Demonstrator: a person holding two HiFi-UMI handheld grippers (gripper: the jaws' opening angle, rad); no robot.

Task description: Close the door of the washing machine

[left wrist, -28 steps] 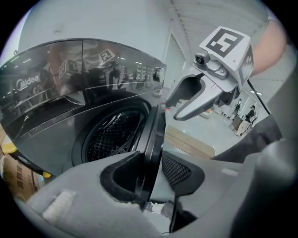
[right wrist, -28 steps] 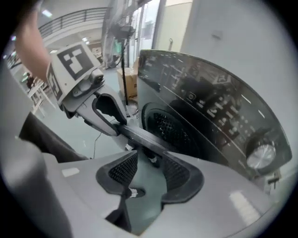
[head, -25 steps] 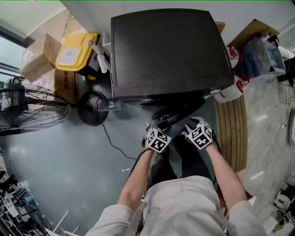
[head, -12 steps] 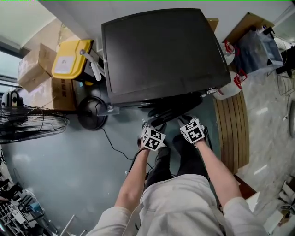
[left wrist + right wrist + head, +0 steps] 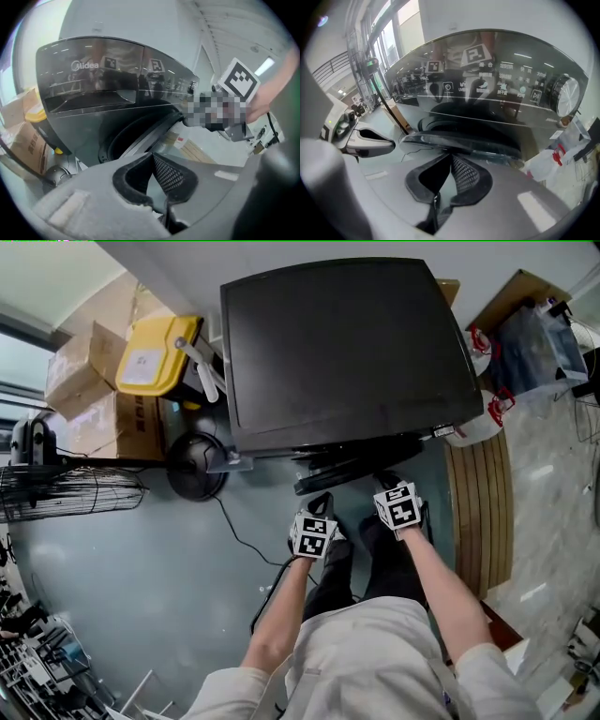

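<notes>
Front-loader door ajar, swung partway toward the Midea washing machine.
Left gripper pinched tight, empty. Right gripper jaws just closing, tips meeting, nothing between. Both sit by the door's edge; contact unclear.

Left gripper: jaws just closed, tips meeting, nothing between them; pointed down at the front of the washing machine.
Right gripper: jaws had just been closing, tips together, nothing between them; beside the left gripper at that same front.
Left forearm, right forearm: bare, both extended toward the machine, close together.
</notes>
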